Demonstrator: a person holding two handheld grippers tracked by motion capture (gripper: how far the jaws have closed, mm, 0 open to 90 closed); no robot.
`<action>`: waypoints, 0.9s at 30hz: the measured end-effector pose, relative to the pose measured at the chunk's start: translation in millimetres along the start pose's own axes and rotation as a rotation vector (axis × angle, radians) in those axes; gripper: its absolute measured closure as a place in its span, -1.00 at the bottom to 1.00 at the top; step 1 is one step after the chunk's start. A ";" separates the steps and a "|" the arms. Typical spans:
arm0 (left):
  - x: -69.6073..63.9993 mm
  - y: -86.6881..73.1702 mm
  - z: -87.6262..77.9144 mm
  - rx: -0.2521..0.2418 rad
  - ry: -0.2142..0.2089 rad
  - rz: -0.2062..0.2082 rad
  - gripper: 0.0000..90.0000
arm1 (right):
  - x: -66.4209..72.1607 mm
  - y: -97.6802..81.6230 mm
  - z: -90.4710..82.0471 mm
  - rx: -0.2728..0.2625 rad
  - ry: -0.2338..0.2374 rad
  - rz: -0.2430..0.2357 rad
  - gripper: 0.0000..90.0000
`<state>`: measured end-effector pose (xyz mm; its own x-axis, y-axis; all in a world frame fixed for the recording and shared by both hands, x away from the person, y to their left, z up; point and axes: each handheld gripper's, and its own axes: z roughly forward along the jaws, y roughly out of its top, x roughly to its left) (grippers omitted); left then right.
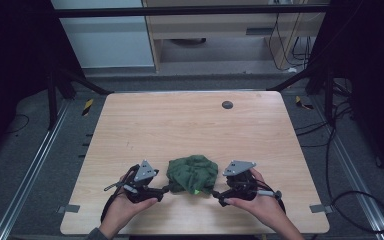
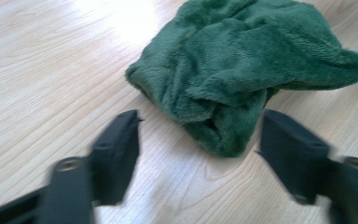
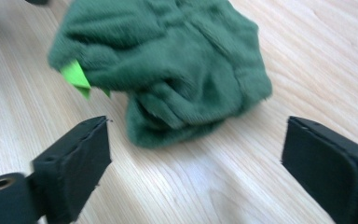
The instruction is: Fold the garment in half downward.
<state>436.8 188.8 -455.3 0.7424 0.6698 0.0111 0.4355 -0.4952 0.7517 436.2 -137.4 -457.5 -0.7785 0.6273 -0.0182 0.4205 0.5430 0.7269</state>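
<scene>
A crumpled dark green fleece cloth (image 1: pixel 192 173) lies in a heap on the wooden table (image 1: pixel 180 125), near the front edge. A bright green tag (image 3: pixel 76 76) sticks out of its underside. My left gripper (image 1: pixel 166 189) sits just left of the heap, jaws open, with a fold of the cloth (image 2: pixel 223 135) lying between them but not pressed. My right gripper (image 1: pixel 214 194) sits just right of the heap, jaws wide apart and clear of the cloth (image 3: pixel 168 65). In both gripper views (image 2: pixel 198 140) (image 3: pixel 196 154) the pads stand off the fabric.
A small dark round disc (image 1: pixel 227 105) is set in the table near its far edge. Metal clips (image 1: pixel 68 208) (image 1: pixel 318 208) sit at the two front corners. Cables (image 1: pixel 360 210) trail on the floor to the right.
</scene>
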 end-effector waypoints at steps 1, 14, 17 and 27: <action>0.0 0.0 0.0 0.000 0.000 0.000 -0.68 | 0.0 0.0 0.0 0.000 0.000 0.000 -0.85; 25.2 -15.2 -13.4 0.042 0.004 -0.021 -0.82 | -27.6 -20.3 -17.0 0.020 -0.048 0.056 -0.86; 31.5 -21.6 -16.0 0.052 0.015 -0.031 -0.83 | -33.3 -25.7 -19.9 0.033 -0.055 0.067 -0.86; 51.9 -37.9 -23.9 0.097 0.058 -0.055 -0.83 | -52.3 -44.4 -27.0 0.084 -0.090 0.107 -0.87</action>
<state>446.7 255.6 -467.4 0.6865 0.7270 0.0114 0.5243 -0.5058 0.6850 445.6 -209.4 -470.3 -0.6836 0.7298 -0.0079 0.5393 0.5124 0.6683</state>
